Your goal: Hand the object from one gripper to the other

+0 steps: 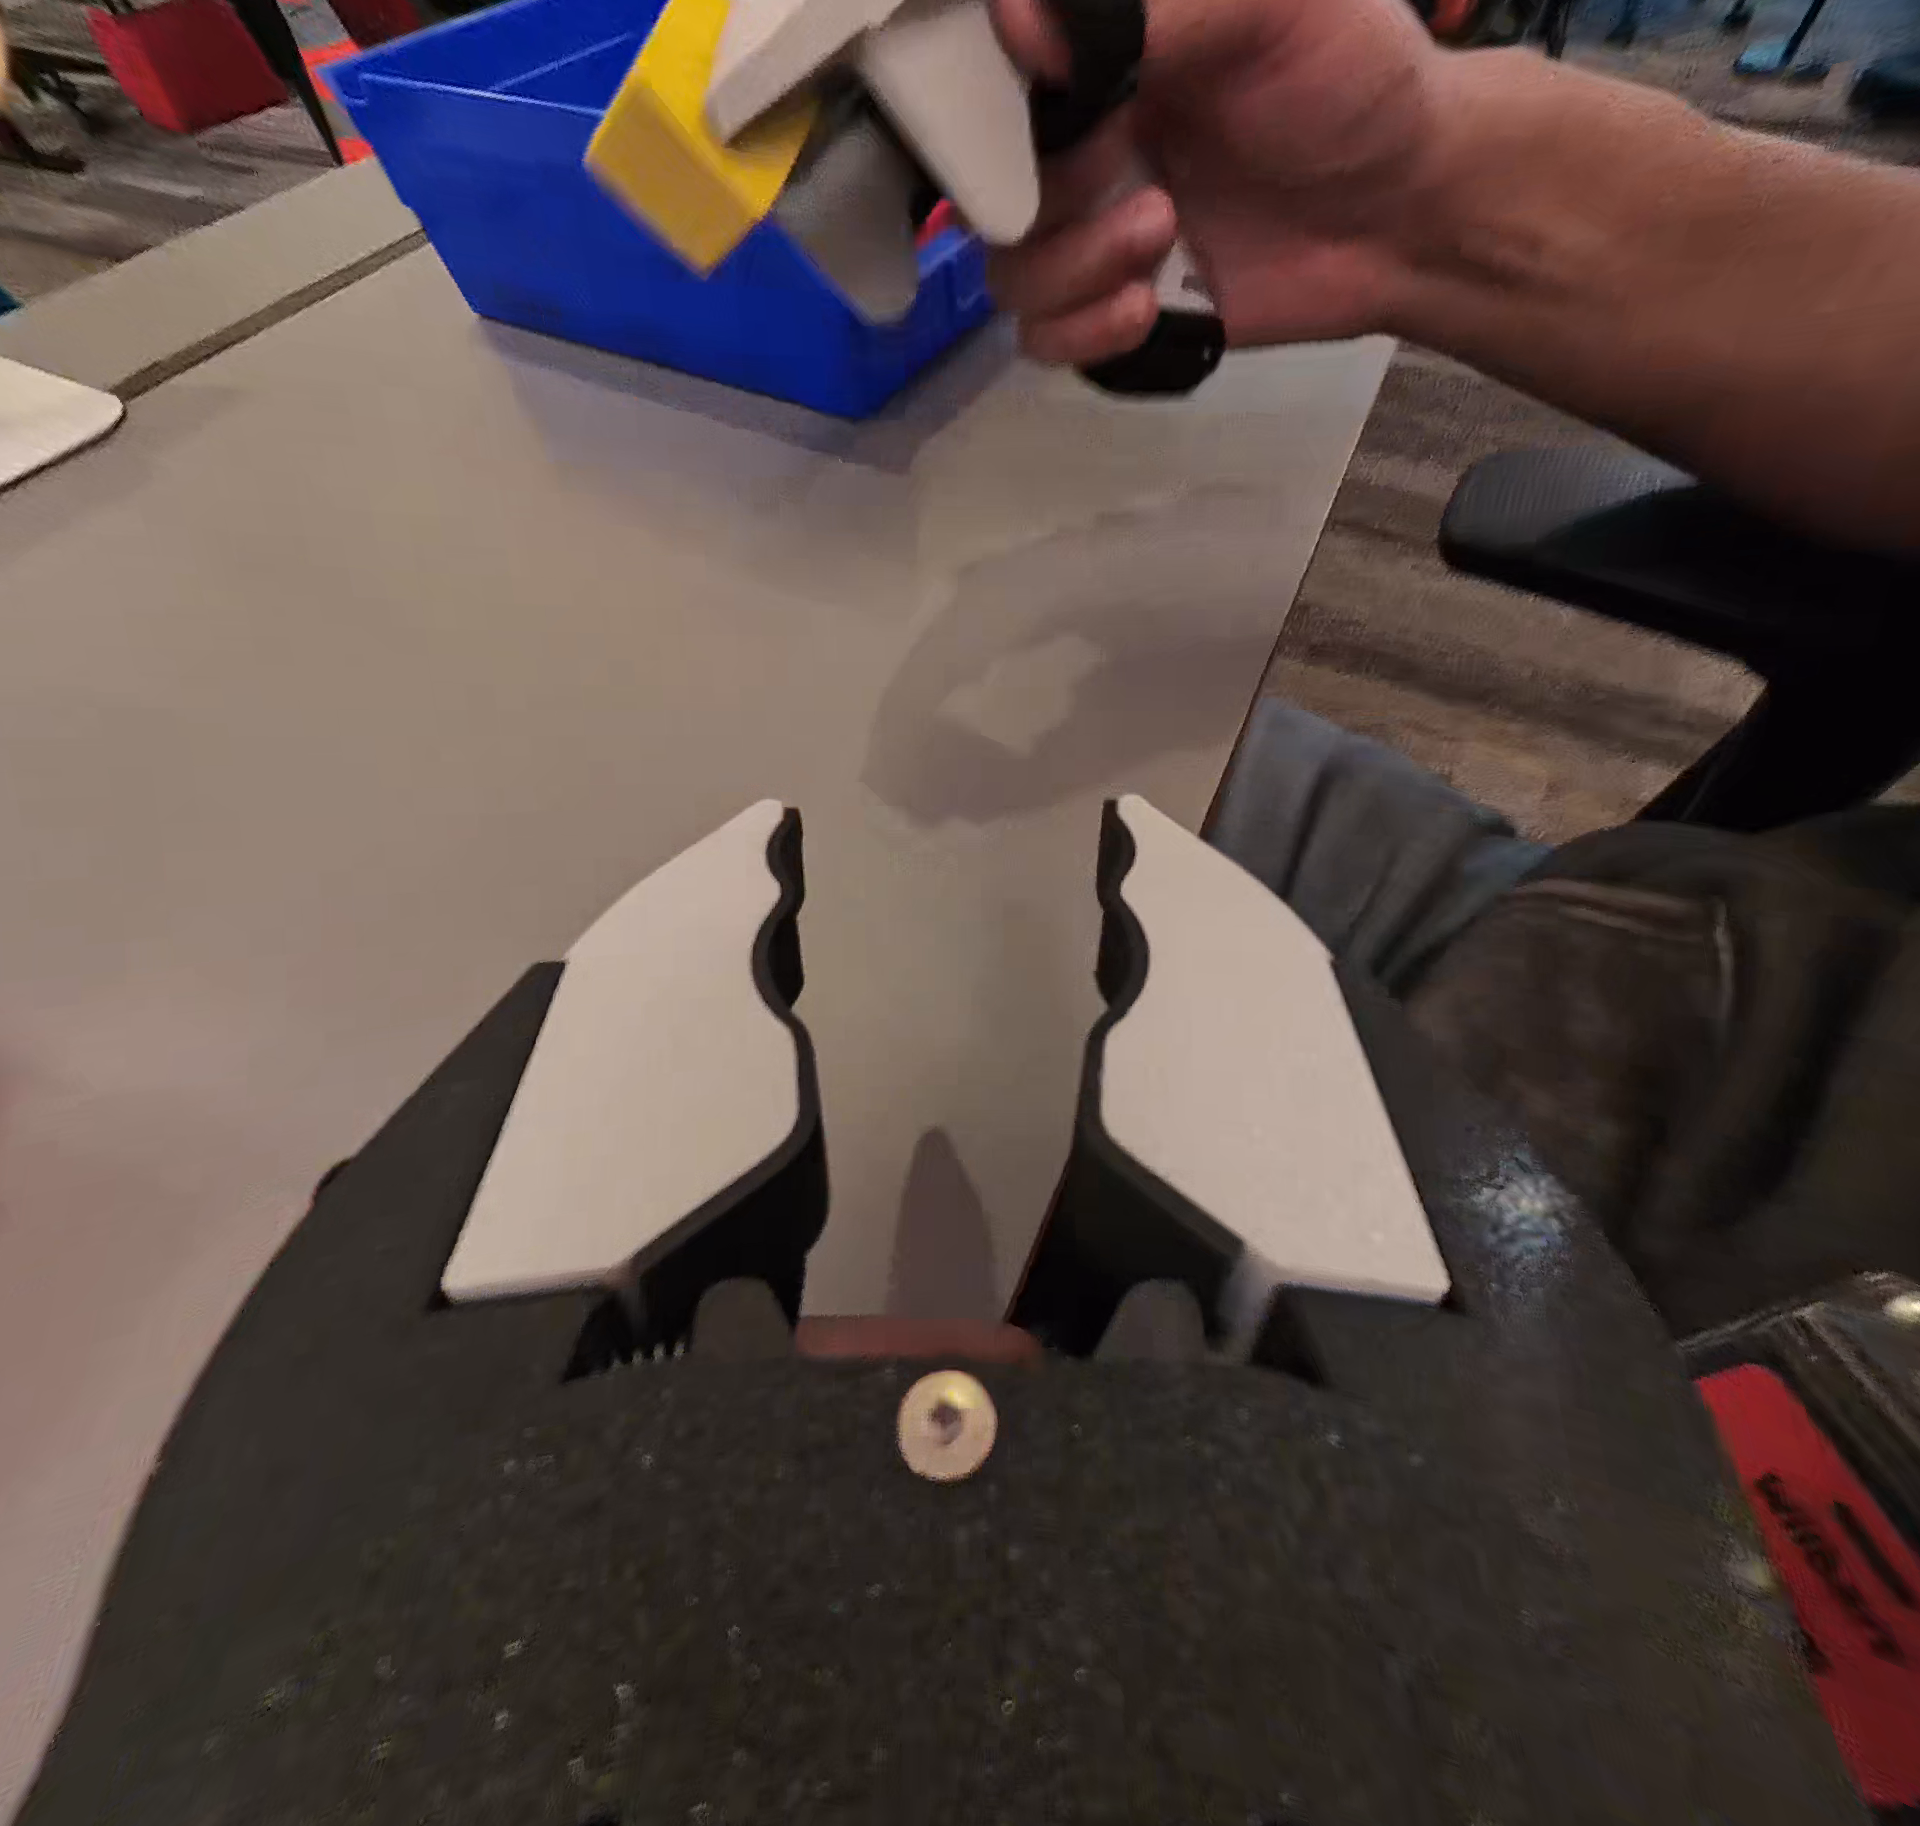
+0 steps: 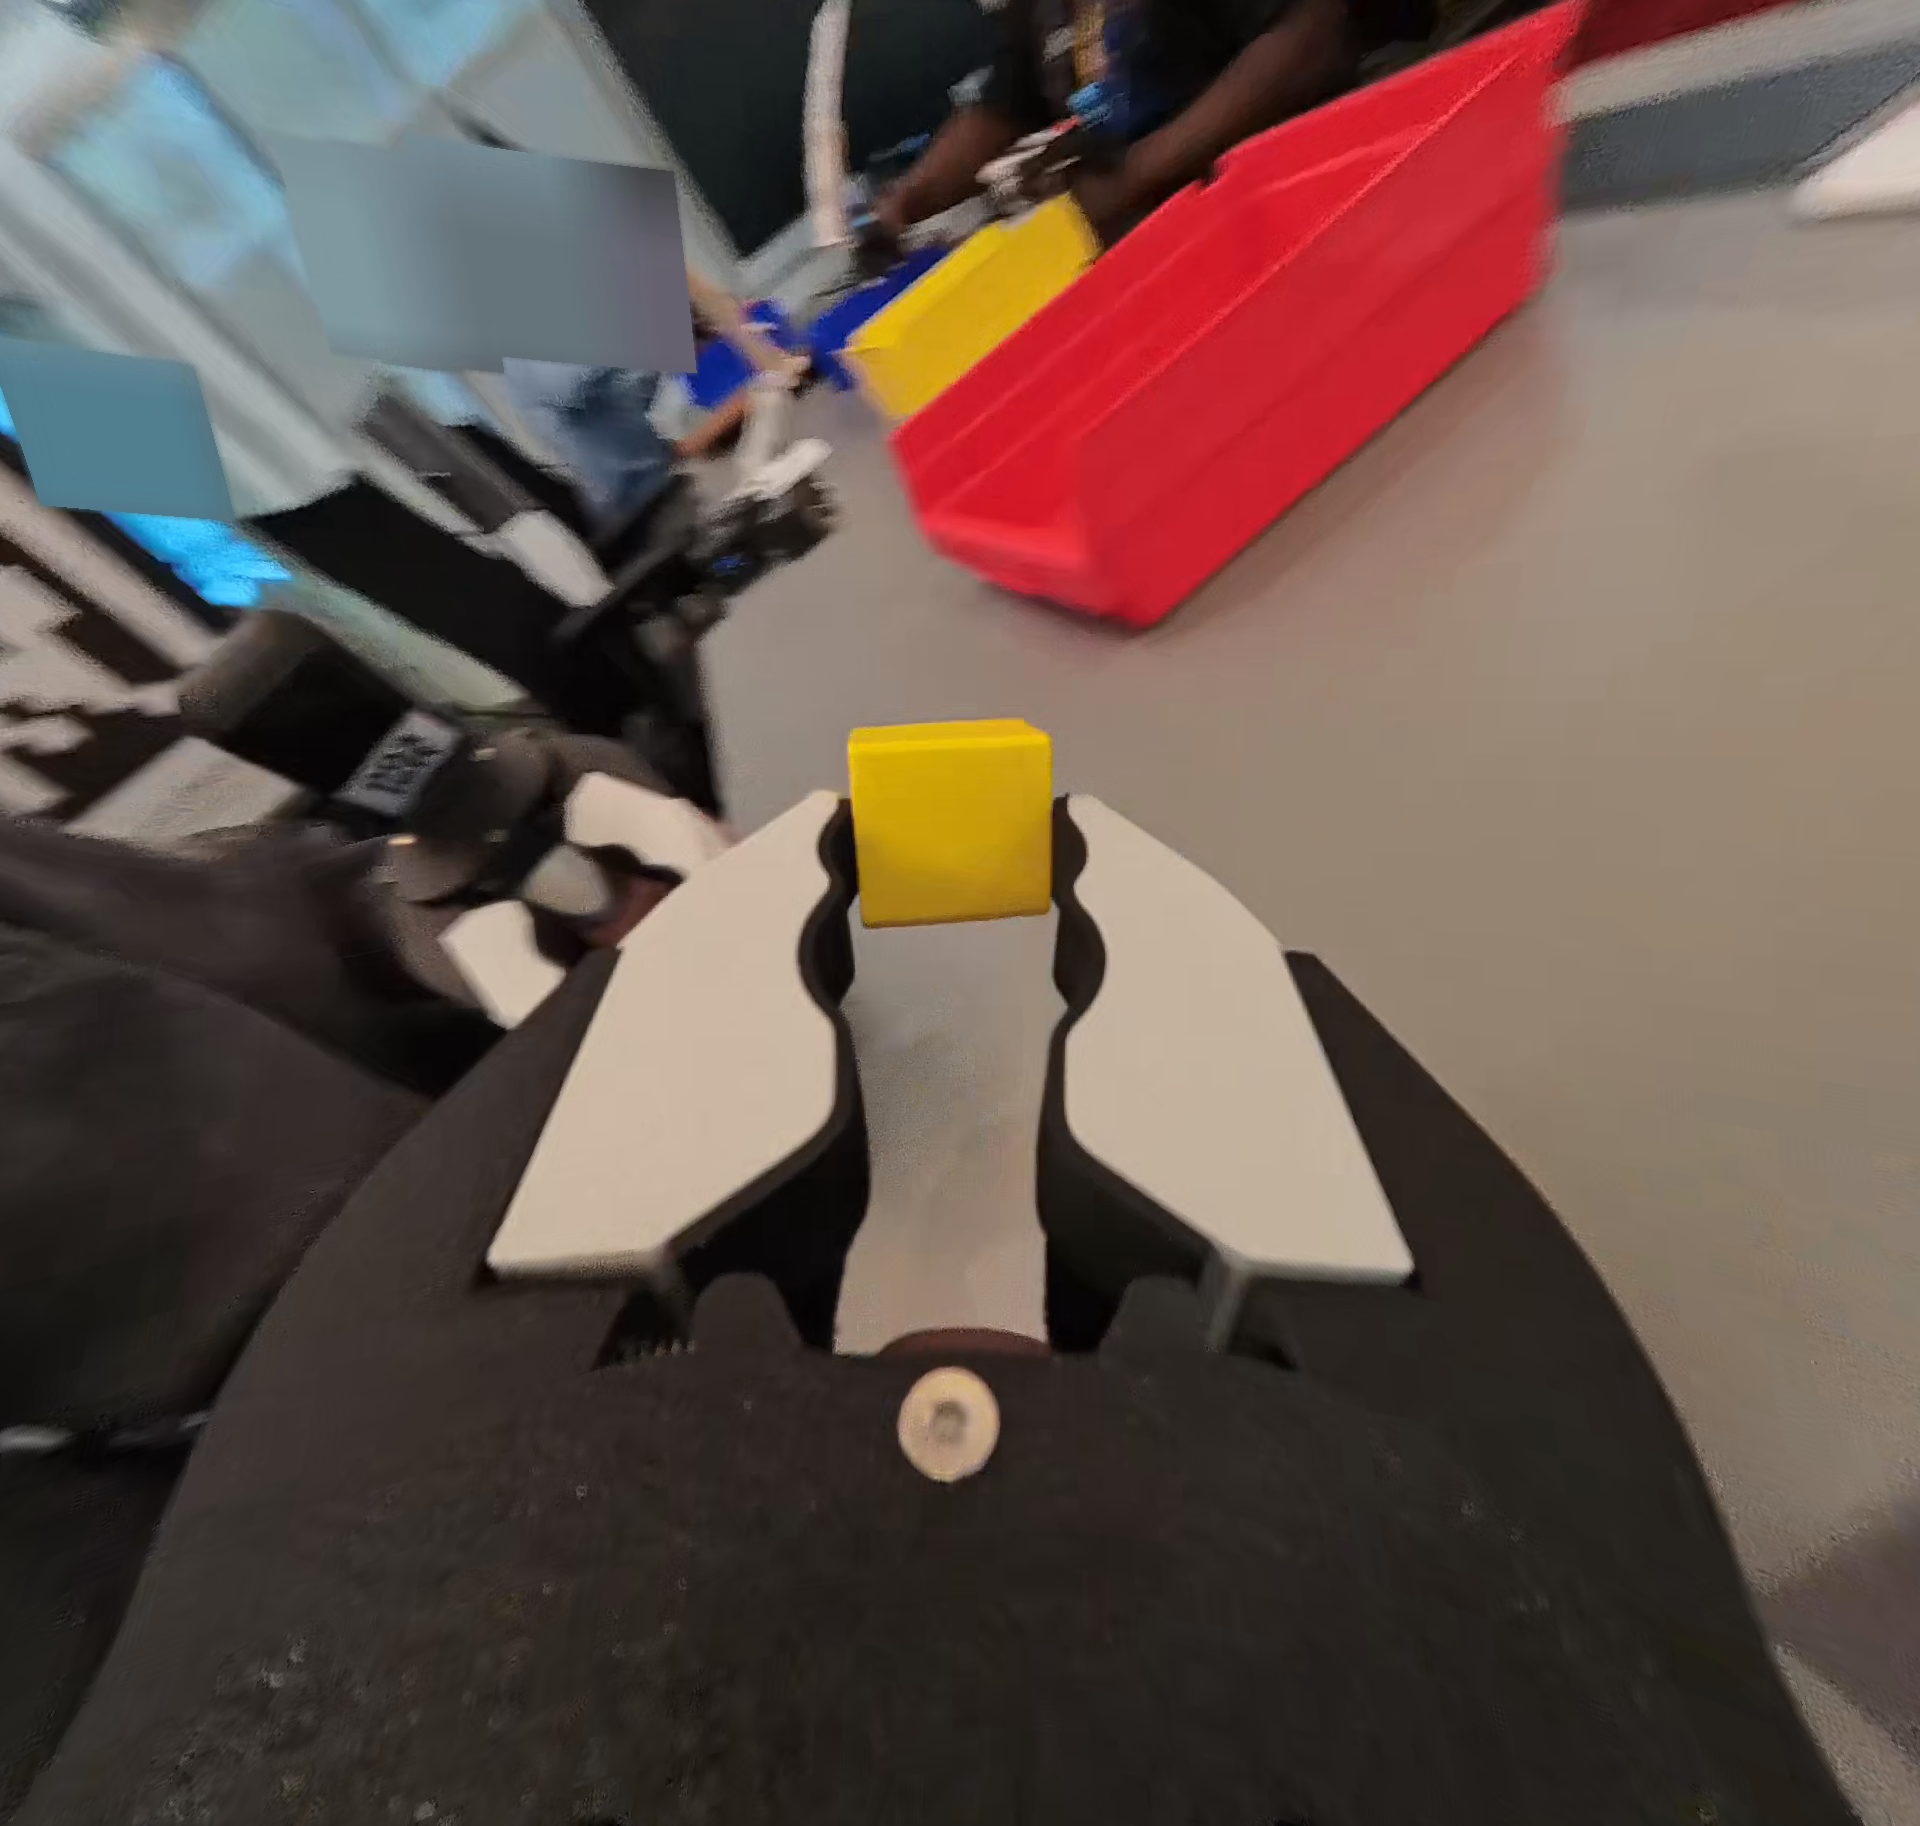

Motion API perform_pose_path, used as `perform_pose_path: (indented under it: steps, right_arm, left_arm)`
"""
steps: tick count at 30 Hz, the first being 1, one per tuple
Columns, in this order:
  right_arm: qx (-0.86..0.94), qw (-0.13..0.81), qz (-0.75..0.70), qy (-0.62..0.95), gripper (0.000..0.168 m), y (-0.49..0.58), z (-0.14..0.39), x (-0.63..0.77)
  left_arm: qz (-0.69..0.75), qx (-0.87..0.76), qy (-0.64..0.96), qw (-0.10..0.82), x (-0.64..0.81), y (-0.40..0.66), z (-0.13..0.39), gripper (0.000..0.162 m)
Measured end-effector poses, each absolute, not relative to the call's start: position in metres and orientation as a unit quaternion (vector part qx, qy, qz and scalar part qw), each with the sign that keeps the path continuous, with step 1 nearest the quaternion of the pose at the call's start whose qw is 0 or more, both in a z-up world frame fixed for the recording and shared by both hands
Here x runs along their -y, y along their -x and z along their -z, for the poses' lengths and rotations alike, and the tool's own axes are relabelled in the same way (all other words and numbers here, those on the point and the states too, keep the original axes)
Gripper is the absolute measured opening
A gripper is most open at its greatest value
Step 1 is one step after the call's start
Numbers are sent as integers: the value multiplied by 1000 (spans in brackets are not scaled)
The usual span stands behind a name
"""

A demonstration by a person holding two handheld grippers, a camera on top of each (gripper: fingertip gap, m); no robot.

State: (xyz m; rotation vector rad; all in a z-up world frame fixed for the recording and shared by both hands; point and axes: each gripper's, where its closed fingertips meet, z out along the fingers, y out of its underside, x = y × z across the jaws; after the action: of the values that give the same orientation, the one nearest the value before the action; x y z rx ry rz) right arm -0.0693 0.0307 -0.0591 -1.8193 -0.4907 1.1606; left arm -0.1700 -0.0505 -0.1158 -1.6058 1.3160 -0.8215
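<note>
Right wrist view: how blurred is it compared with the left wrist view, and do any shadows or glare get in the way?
Right wrist view: background and red bin smeared by motion, yellow block fairly crisp. Left wrist view: the right gripper and hand blur, the blue bin stays readable, and a soft shadow with pale sheen lies on the grey table. No hard glare in either view.

A blue bin [image 1: 582,249] and red bin [image 2: 1226,374] sit on the grey table [image 1: 416,685].

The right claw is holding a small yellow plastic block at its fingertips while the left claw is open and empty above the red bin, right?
Not quite: in the left wrist view the open left claw is above bare grey table, not a bin. The right claw does hold the small yellow plastic block.
</note>
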Motion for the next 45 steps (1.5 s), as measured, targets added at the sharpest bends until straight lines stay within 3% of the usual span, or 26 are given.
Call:
perform_pose_path:
  steps: [4, 6, 19, 28, 32, 37, 42, 45]
  right_arm:
    - [119, 536, -266, 792, 35, -49, 29, -69]
    - [78, 533, -172, 825, 35, -108, 29, -87]
    - [147, 247, 26, 957, 35, -205, 140, -232]
    - [234, 124, 45, 963, 35, -210, 163, -239]
    - [286, 127, 77, 947, 35, -212, 166, -251]
    - [257, 78, 15, 963, 35, -207, 193, -237]
    - [215, 136, -13, 967, 35, -202, 194, -240]
    - [194, 173, 2, 966, 57, -206, 183, -239]
  left_arm:
    - [326, -521, 661, 432, 37, 178, 121, 51]
    - [302, -525, 669, 430, 29, 181, 128, 47]
    - [263, -545, 650, 460, 23, 182, 127, 44]
    - [274, -529, 664, 453, 17, 188, 128, 44]
    - [274, -532, 665, 446, 17, 186, 131, 44]
    - [257, -542, 663, 449, 17, 187, 134, 44]
    - [274, -534, 669, 438, 18, 187, 135, 44]
    - [296, -509, 692, 416, 15, 189, 136, 44]
